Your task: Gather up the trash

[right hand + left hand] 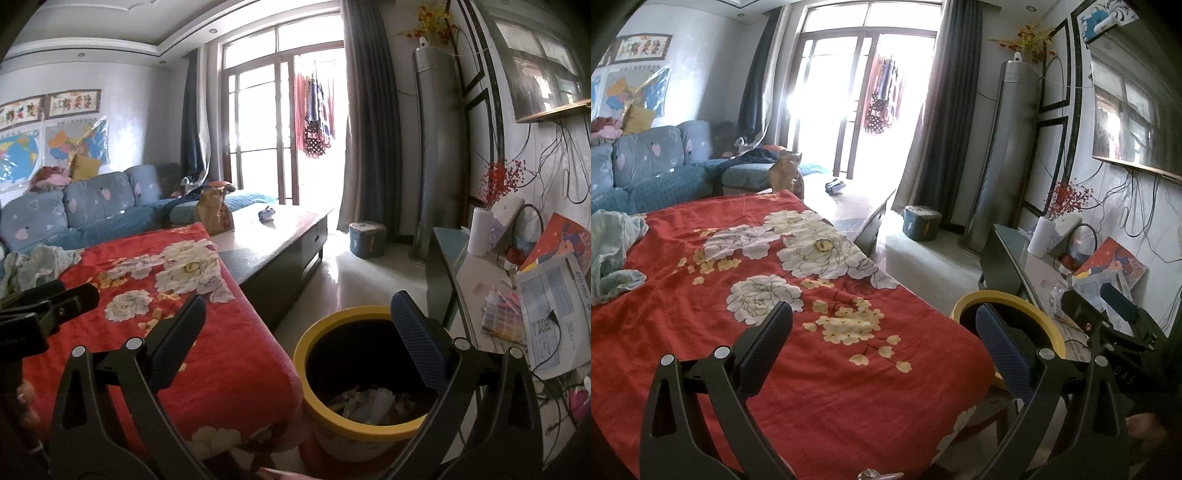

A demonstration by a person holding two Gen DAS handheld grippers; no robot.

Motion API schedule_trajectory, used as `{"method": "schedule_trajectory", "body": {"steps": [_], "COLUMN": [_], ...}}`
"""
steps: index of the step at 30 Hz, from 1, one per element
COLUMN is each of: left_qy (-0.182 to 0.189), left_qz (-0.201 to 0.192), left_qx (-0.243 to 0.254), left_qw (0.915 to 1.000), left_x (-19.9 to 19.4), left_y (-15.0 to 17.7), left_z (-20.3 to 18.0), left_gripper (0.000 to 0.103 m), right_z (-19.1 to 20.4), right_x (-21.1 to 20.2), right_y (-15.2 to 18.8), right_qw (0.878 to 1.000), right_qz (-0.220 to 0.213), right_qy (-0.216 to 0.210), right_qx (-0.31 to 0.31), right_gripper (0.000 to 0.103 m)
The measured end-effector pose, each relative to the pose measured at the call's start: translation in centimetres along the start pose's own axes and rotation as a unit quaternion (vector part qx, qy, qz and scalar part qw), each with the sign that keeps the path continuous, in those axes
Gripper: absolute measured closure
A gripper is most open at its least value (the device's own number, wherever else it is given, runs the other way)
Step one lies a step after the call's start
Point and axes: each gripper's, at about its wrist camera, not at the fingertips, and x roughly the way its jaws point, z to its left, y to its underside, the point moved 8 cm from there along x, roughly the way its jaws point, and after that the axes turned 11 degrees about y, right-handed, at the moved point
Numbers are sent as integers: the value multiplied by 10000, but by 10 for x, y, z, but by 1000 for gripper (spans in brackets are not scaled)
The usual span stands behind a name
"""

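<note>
- bright daylight poured through the balcony glass doors [280, 122], flanked by dark curtains [369, 122].
- a blue patterned sofa [85, 206] stood along the left wall under maps [77, 142].
- a tall silver air conditioner [437, 147] stood by the right wall.
- pale glossy floor [354, 280].

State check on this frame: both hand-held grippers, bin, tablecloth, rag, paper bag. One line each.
Left hand-held gripper: open, empty, over the table.
Right hand-held gripper: open, empty, above the bin.
Bin: upright on the floor beside the table, no lid, scraps at the bottom.
Red tablecloth: spread over the table, wrinkled.
Rag: crumpled on the cloth's far left.
Paper bag: upright on the coffee table.
</note>
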Motion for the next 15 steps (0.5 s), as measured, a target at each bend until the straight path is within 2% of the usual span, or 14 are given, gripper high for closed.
{"method": "schedule_trajectory", "body": {"steps": [10,15], "left_qy": [-53,-105], "left_qz": [92,218], "left_qx": [17,-351], "left_qw": [9999,9991], "left_x": [2,-3], "left_y": [2,4], "left_z": [3,26], "left_gripper": [6,6], "right_z": [-1,18], "right_x": [3,5], "right_y": [5,1], "right_qw": [10000,9995], "right_qz": [84,114], "right_qy": [-17,-301], "right_qx": [17,-67], "right_gripper": [11,11]}}
